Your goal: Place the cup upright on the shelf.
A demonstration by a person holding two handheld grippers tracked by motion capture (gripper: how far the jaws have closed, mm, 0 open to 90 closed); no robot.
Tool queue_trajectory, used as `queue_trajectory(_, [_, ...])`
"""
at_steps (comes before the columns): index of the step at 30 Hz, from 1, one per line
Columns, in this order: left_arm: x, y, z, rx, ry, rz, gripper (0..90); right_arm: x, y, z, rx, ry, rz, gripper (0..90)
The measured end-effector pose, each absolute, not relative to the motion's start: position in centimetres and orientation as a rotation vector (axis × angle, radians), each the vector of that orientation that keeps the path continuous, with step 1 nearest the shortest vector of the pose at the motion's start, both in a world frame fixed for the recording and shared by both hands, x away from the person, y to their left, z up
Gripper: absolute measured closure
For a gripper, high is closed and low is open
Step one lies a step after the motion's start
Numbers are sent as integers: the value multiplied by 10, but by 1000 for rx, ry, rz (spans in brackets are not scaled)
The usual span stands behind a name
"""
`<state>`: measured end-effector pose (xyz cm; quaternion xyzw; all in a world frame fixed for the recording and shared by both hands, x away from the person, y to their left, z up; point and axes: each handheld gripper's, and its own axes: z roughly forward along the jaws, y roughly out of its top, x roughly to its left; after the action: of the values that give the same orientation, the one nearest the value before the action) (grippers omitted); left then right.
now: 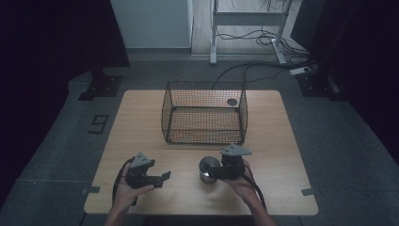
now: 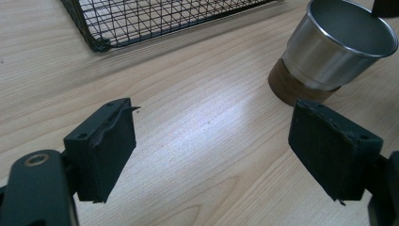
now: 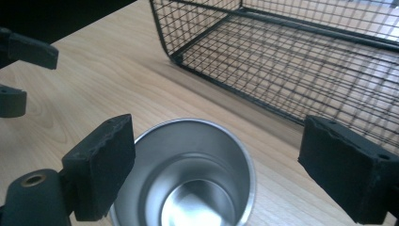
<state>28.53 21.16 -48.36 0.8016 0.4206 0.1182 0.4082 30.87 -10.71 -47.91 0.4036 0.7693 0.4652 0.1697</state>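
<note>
Fingers of right gripper (image 3: 216, 174) apart over steel cup (image 3: 186, 176); left gripper (image 2: 211, 155) fingers apart; cup rigid, light, slick: grip rim wall

The high view looks down over the table (image 1: 141, 122); both gripper views sit low, sharing the cup (image 2: 336, 49) and basket (image 3: 291, 61).

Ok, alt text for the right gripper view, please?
The right claw, jaws wide open, hovers just above an empty shiny steel cup standing upright on the light wooden table. Behind it sits an empty black wire-mesh basket.
</note>
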Motion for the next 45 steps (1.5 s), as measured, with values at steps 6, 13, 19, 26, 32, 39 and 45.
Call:
queue_trajectory(6, [285, 211, -484, 2023, 1061, 296, 157, 307, -99, -484, 1125, 2203, 1302, 70])
queue_trajectory(13, [285, 210, -485, 2030, 1054, 296, 157, 304, -91, -492, 1098, 2230, 1260, 36])
queue_trajectory(19, [285, 209, -485, 2032, 1054, 296, 157, 305, -87, -500, 1086, 2252, 1229, 24])
queue_trajectory(26, [285, 210, -485, 2030, 1054, 297, 157, 306, -83, -512, 1077, 2279, 1182, 36])
queue_trajectory(32, [285, 210, -485, 2030, 1054, 296, 157, 304, -83, -514, 1060, 2276, 1172, 129])
queue_trajectory(39, [285, 209, -485, 2032, 1052, 295, 157, 303, -83, -513, 1032, 2279, 1164, 132])
queue_trajectory(45, [285, 210, -484, 2026, 1055, 295, 157, 302, -86, -506, 1027, 2271, 1207, 134])
